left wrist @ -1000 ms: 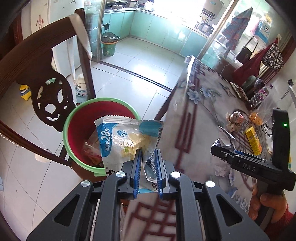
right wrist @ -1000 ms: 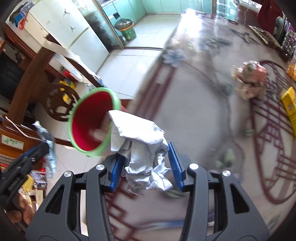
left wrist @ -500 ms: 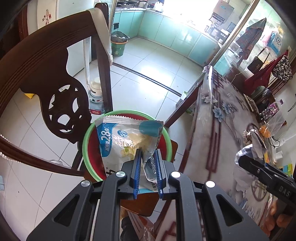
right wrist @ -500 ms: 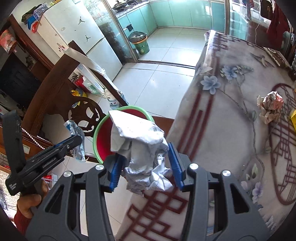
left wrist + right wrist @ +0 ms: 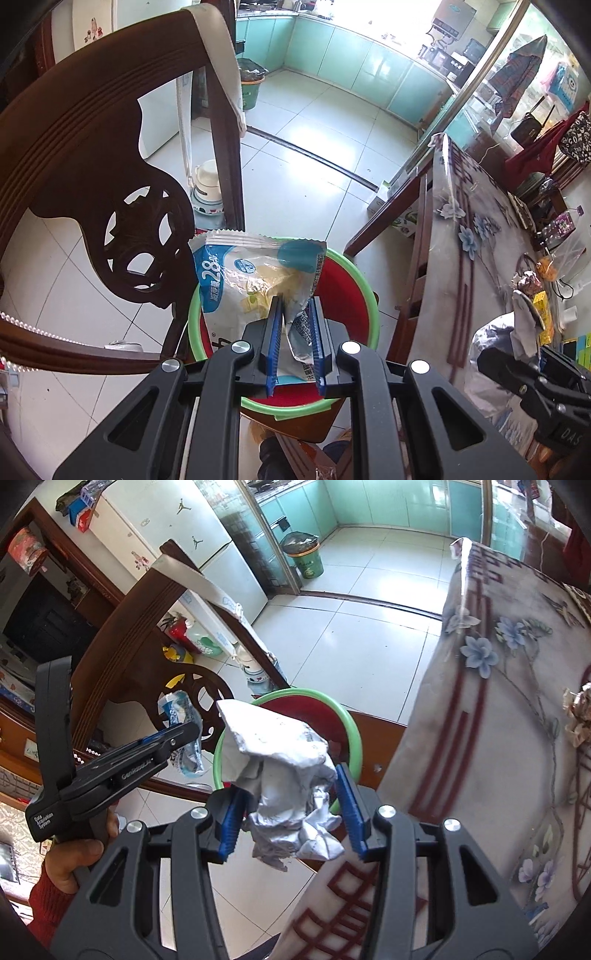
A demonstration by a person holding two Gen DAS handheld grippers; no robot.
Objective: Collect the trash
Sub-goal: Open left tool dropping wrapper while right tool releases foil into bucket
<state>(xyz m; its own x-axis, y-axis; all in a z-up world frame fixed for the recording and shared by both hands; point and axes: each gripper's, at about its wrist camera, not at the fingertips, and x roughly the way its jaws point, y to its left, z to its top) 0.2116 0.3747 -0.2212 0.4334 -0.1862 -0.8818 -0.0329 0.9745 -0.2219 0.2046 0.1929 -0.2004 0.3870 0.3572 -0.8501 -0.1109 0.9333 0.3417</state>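
Note:
My left gripper [image 5: 294, 310] is shut on a white and blue snack wrapper [image 5: 251, 273], held right over a red bin with a green rim [image 5: 369, 295] that stands on a chair seat. In the right wrist view the same wrapper [image 5: 181, 734] hangs from the left gripper [image 5: 184, 733], left of the bin [image 5: 354, 738]. My right gripper [image 5: 288, 805] is shut on a crumpled silver foil wrapper [image 5: 284, 771], just in front of the bin's near rim. That foil [image 5: 491, 354] also shows at the left view's right edge.
A dark carved wooden chair back [image 5: 92, 177] rises left of the bin. The table with a flowered cloth [image 5: 517, 709] lies to the right, with crumpled trash [image 5: 578, 716] and a yellow carton [image 5: 541, 310] on it. A green floor bin [image 5: 304, 559] stands far off in the kitchen.
Both grippers have moved left, off the table toward the chair. The left one now holds its wrapper over the red bin; the right one with the foil has reached the bin's near rim.

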